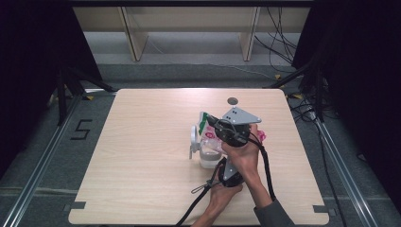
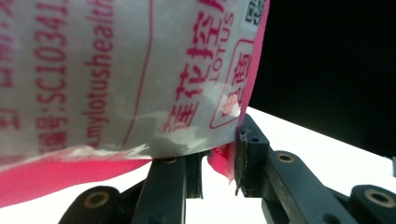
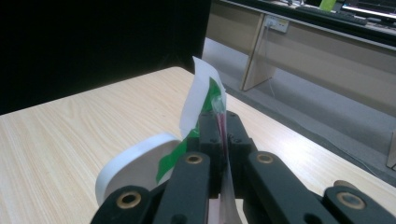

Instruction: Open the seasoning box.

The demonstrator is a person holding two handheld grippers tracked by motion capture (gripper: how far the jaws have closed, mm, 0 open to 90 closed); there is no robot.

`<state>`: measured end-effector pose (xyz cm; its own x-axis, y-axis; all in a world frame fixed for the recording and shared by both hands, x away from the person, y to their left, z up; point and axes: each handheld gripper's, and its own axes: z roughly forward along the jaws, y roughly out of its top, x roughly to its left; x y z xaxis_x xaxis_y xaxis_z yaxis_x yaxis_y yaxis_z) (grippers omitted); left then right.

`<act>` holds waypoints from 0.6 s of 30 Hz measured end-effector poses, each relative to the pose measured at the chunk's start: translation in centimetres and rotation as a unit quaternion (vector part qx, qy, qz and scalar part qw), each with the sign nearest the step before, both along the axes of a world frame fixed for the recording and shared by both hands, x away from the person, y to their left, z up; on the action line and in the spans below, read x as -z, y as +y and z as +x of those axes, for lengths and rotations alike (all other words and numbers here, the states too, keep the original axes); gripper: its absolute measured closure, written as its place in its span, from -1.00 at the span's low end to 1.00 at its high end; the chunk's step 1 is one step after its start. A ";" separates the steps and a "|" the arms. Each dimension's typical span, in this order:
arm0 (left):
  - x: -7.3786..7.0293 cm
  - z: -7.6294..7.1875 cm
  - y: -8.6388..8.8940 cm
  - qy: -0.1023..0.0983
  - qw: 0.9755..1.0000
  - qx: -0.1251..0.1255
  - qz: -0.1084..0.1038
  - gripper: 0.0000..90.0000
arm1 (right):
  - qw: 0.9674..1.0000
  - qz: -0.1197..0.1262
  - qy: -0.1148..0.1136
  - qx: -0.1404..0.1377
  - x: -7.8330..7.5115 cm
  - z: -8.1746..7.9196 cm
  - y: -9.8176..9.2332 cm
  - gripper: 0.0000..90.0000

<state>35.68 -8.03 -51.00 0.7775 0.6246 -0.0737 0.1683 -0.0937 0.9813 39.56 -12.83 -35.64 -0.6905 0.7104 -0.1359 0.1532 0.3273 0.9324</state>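
A: Thin plastic film, pink and white with red print: a food pouch, held up above the desk, over a clear plastic measuring jug with a white handle.

B: Light, then? Looks limp, too.

A: Probably very light, and floppy; likely to sag and fold wherever unsupported. Slippery skin as well, so best gripped on a flat sealed edge, not on the bulging middle.

B: And the left tool?

A: Nipped on the pink bottom edge of the pouch, pads pressed onto the seam. Good spot: doubled film, stiffer there.

B: Right tool?

A: Clamped tight on the pouch's top strip, white and green, standing up between the pads. Thin tab, prone to tearing under a hard pull; seemingly meant to tear.

B: Risk?

A: Contents spilling past the jug if tilted carelessly. Worth keeping the mouth right above the jug's rim.
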 end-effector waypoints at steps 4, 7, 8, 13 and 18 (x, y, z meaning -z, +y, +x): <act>0.3 -0.1 -0.4 0.005 1.000 -0.008 -0.012 0.66 | 1.000 0.008 0.022 0.008 0.5 0.1 0.2 0.99; 0.0 -0.1 -0.2 0.001 1.000 0.001 -0.005 0.66 | 1.000 0.008 0.014 0.008 0.2 -0.1 0.1 0.99; 0.0 -0.1 -0.2 0.002 1.000 0.003 -0.005 0.66 | 1.000 0.006 0.017 0.005 0.2 -0.1 0.1 0.99; 0.1 -0.1 -0.2 -0.001 1.000 -0.001 0.004 0.66 | 1.000 0.005 0.010 0.008 0.3 0.1 0.0 0.99; 0.2 -0.1 -0.4 0.006 1.000 -0.008 -0.021 0.66 | 1.000 0.007 0.019 0.006 0.4 0.1 0.2 0.99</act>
<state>35.59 -8.47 -51.22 0.7667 0.6328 -0.1084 0.1806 -0.0505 0.9823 39.65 -12.67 -36.04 -0.6858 0.7210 -0.0996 0.1928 0.3119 0.9304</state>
